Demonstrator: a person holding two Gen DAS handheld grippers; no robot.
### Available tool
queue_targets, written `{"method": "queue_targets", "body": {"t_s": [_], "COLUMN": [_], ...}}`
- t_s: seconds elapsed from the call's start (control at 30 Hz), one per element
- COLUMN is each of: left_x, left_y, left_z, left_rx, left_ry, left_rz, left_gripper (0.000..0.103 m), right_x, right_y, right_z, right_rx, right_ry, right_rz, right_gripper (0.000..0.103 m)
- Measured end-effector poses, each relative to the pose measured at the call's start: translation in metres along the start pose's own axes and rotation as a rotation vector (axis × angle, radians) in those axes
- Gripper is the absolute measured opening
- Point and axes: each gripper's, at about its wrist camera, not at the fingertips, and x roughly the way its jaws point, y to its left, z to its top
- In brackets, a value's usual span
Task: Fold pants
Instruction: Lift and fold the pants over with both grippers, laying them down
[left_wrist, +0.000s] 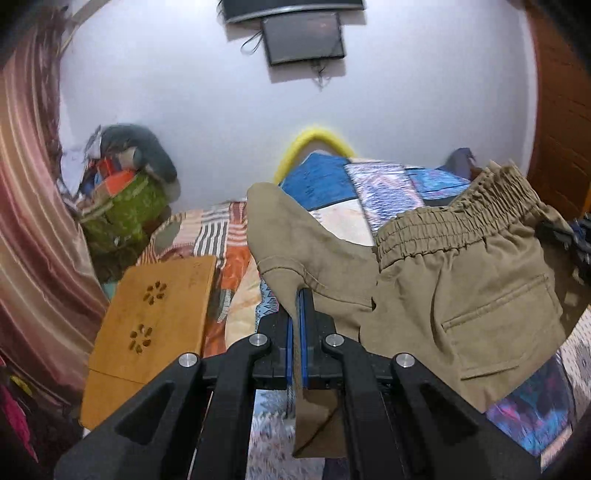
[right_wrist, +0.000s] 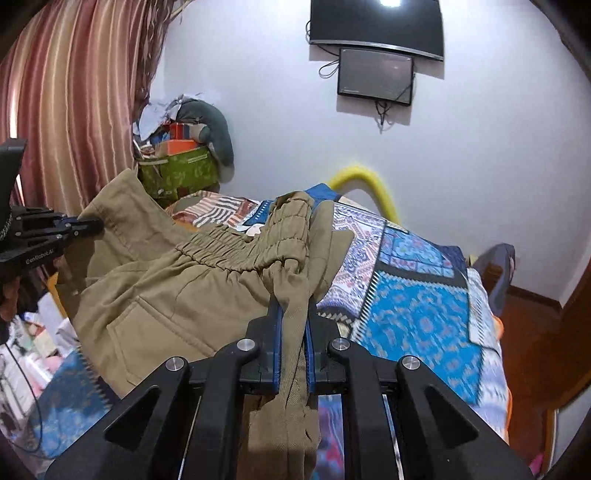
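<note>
The khaki pants (left_wrist: 461, 291) with an elastic waistband (left_wrist: 454, 210) and a back pocket hang lifted over the bed. My left gripper (left_wrist: 298, 295) is shut on a fold of the khaki cloth, which runs down between its blue-padded fingers. My right gripper (right_wrist: 293, 299) is shut on the bunched waistband end of the pants (right_wrist: 177, 291). In the right wrist view the left gripper (right_wrist: 86, 226) shows at the far left, pinching the pants' other corner. The cloth stretches between both grippers above the quilt.
A patchwork quilt (right_wrist: 417, 306) covers the bed (left_wrist: 354, 184). A wooden lap tray (left_wrist: 155, 314) lies on the bed's left side. A green bag (left_wrist: 125, 214) of clutter sits by the striped curtain (left_wrist: 29, 184). A yellow tube (right_wrist: 369, 184) arches at the wall. Two screens (right_wrist: 375, 75) hang above.
</note>
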Motion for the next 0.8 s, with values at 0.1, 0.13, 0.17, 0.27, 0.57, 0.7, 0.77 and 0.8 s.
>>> {"method": "queue_targets", "body": {"t_s": [0.1,0.13,0.17,0.27,0.57,0.7,0.77,0.8], "left_x": [0.041,0.058,0.071,0.116,0.201,0.190,0.178,0.169], "left_y": [0.012,0.014,0.015,0.018,0.032,0.041,0.043,0.044], "left_z": [0.002,0.000,-0.002,-0.019,-0.093,-0.098,-0.097,-0.096], "left_rx": [-0.046,-0.052,-0.054,-0.051,-0.136,-0.146,-0.135,-0.132], "left_ry": [0.030,0.043,0.053,0.113,0.423,0.428,0.425,0.419], "left_rz": [-0.003,0.004,0.008,0.013,0.006,0.020,0.031,0.037], "left_gripper": [0.002,0.002,0.002,0.002,0.008,0.008,0.008,0.008], "right_x": [0.036,0.046,0.055,0.086,0.149,0.137,0.129,0.122], "right_y": [0.010,0.010,0.012,0.014,0.001,-0.012,-0.014,-0.015], "right_z": [-0.004,-0.006,-0.008,-0.021,-0.061,-0.063,-0.063,-0.063], "right_rx": [-0.027,-0.029,-0.032,-0.044,0.010,0.083,0.086,0.082], "right_ry": [0.017,0.027,0.037,0.088,0.411,0.449,0.452,0.441], "right_rz": [-0.015,-0.016,-0.017,-0.031,0.016,0.028,0.001,-0.011], "right_gripper": [0.009,0.009,0.009,0.009,0.011,0.021,0.033,0.034]}}
